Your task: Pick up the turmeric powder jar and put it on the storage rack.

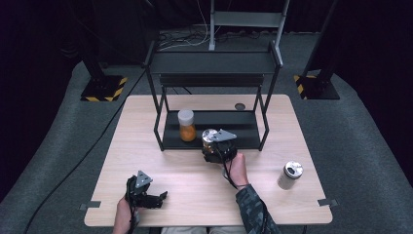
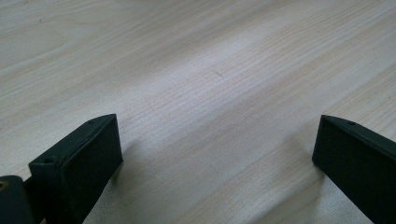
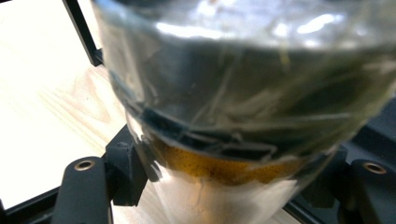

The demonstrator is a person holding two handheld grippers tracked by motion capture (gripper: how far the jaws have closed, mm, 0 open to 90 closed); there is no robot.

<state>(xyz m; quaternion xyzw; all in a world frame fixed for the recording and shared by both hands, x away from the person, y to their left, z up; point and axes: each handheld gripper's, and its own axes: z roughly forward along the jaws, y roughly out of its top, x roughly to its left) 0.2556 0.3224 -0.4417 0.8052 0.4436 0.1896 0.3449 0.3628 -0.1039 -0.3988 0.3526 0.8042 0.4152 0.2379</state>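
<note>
Gripping a clear jar (image 3: 243, 107) in the right gripper (image 1: 217, 146), upright at the black shelf rack's (image 1: 168, 131) lower-tier front edge; left gripper (image 1: 157, 199) resting farther off, jaws spread, empty.

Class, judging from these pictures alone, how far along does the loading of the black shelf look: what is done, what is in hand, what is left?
Done: one white-lidded jar stands on the shelf's lower tier. In hand: the right hand-held gripper holds a clear jar at the shelf's front edge. Left, probably: the can standing on the table at the right. The left hand-held gripper is open above bare wood.
</note>
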